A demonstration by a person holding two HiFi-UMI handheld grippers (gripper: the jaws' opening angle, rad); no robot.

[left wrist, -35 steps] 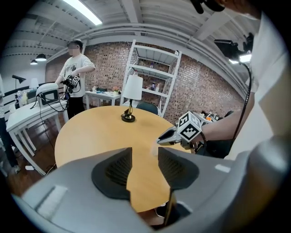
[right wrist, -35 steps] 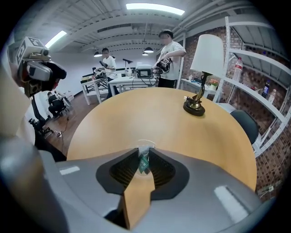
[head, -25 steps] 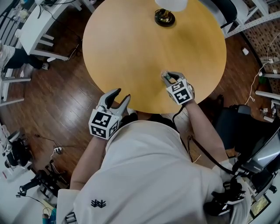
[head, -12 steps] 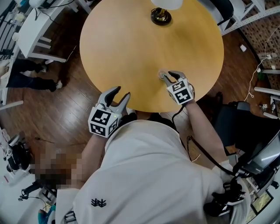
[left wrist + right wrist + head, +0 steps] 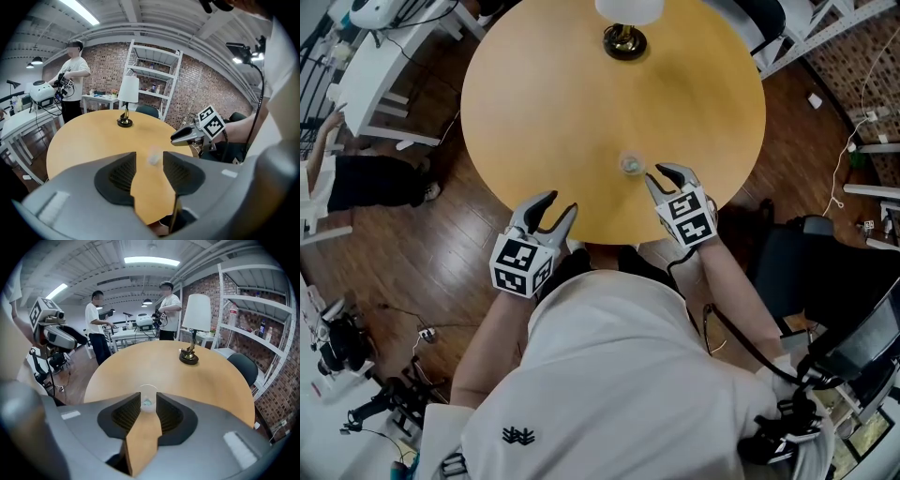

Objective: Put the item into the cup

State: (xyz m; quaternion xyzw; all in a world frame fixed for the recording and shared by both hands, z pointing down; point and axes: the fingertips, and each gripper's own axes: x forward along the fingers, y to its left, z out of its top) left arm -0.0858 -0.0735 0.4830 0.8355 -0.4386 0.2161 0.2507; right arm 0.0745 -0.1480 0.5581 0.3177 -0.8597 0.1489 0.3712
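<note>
Small clear plastic cup (image 5: pixel 630 164) upright at frame centre on round wooden table (image 5: pixel 534 103). Small greenish item (image 5: pixel 146 402) inside it. Judgement: task done, only retreat left. Right claw (image 5: pixel 660 174) jaws apart, empty, just beside cup. Left claw (image 5: pixel 560 202) apart, empty, lower left.

In the head view, the cup (image 5: pixel 630 165) sits on the table (image 5: pixel 562 103) about mid-frame, and the lamp (image 5: pixel 624 41) is way behind it at the top edge. My right gripper (image 5: pixel 664 175) is just lower right of the cup, not touching it. My left gripper (image 5: pixel 558 208) is at the table's near rim, lower left. I think there's a small item in the cup, but it's blurry.
</note>
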